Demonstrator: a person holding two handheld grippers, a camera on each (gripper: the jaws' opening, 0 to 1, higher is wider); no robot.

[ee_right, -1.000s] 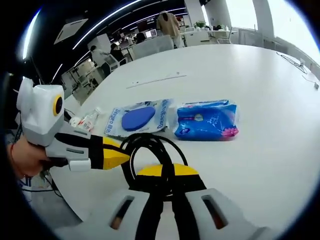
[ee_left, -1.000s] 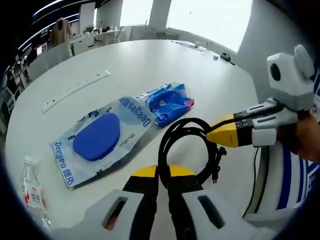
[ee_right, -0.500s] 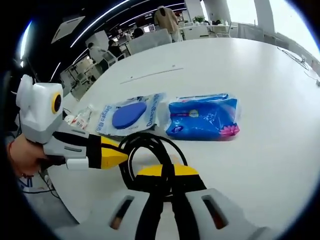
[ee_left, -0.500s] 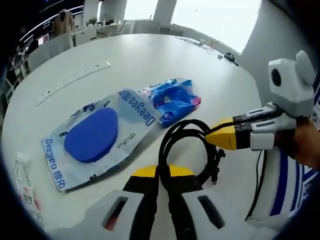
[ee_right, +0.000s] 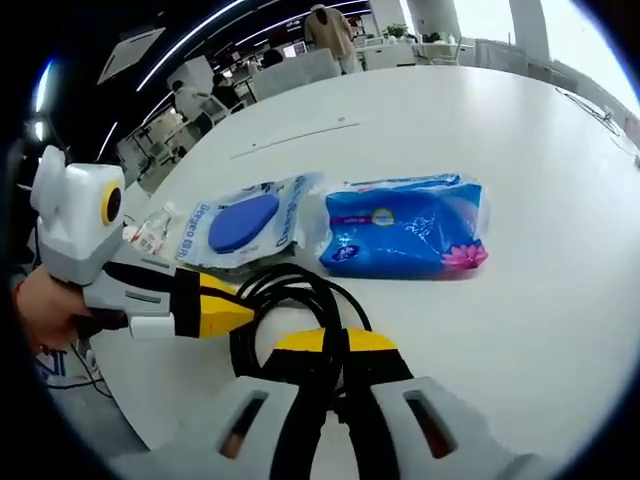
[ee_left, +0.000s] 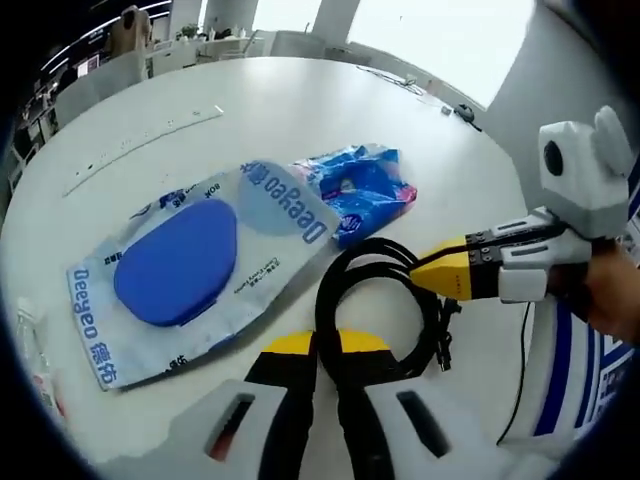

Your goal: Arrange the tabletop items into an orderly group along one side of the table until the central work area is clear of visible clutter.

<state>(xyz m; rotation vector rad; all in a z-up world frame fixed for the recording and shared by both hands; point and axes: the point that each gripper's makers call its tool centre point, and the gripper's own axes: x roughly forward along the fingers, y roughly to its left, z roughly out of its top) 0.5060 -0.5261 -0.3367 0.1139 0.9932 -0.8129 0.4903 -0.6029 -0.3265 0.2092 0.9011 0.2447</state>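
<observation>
We see the left gripper (ee_left: 322,352) and the right gripper (ee_right: 330,345) both clenched on the coiled black cable (ee_left: 385,300), which lies on the white table (ee_left: 250,110) just beside the wipes pack (ee_left: 190,265) and the blue packet (ee_left: 365,190).

Wipes pack (ee_left: 190,275) and blue packet (ee_left: 362,192) ahead; table (ee_left: 260,110) beyond open.

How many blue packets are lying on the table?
2. The flat pouch with the blue oval lies nearer the water bottle; the crinkly blue pack lies beside it, just beyond the black cable coil.
</observation>
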